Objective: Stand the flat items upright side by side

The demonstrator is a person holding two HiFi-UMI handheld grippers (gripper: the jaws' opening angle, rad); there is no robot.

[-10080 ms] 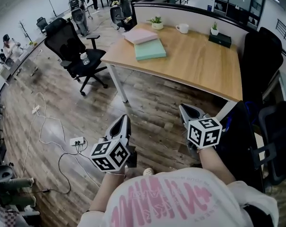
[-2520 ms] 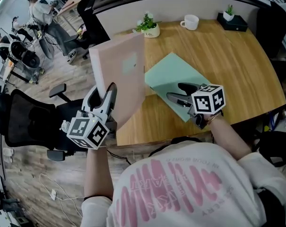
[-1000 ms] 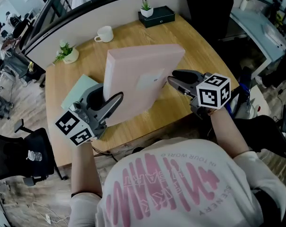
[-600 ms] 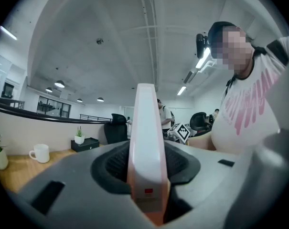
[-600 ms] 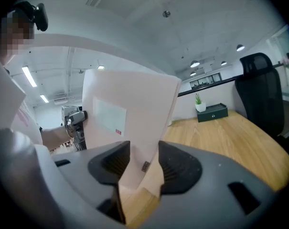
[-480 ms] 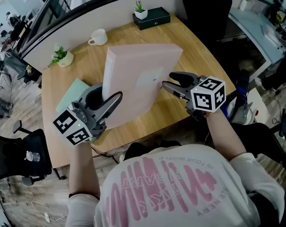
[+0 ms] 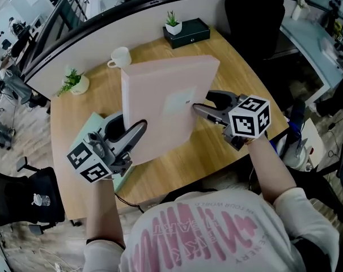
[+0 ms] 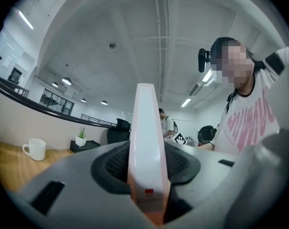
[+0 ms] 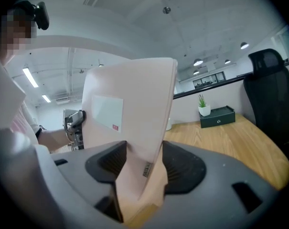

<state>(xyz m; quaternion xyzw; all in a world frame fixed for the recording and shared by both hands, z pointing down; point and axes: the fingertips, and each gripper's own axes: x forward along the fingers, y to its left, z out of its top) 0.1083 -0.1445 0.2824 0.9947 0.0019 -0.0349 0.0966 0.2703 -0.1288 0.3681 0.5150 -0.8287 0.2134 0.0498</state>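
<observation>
A flat pink box [image 7: 165, 101] stands upright on its edge on the wooden desk [image 7: 222, 146]. My left gripper [image 7: 126, 130] is shut on its left edge, and in the left gripper view the pads squeeze the thin pink box [image 8: 144, 142]. My right gripper [image 7: 204, 102] is at the box's right edge. Its jaws are opening, with the pink box [image 9: 130, 113] still between them. A flat green box [image 7: 90, 123] lies on the desk behind my left gripper, mostly hidden.
A white mug [image 7: 120, 56] and a small potted plant [image 7: 76, 83] stand at the desk's far left. A black case [image 7: 188, 32] with another plant [image 7: 172, 21] is at the back. A black chair [image 7: 262, 10] stands beyond the desk, by a grey partition [image 7: 103, 33].
The pink box stays upright in nearly the same place. My right gripper's jaws have spread wider around its right edge. The left grip is unchanged.
</observation>
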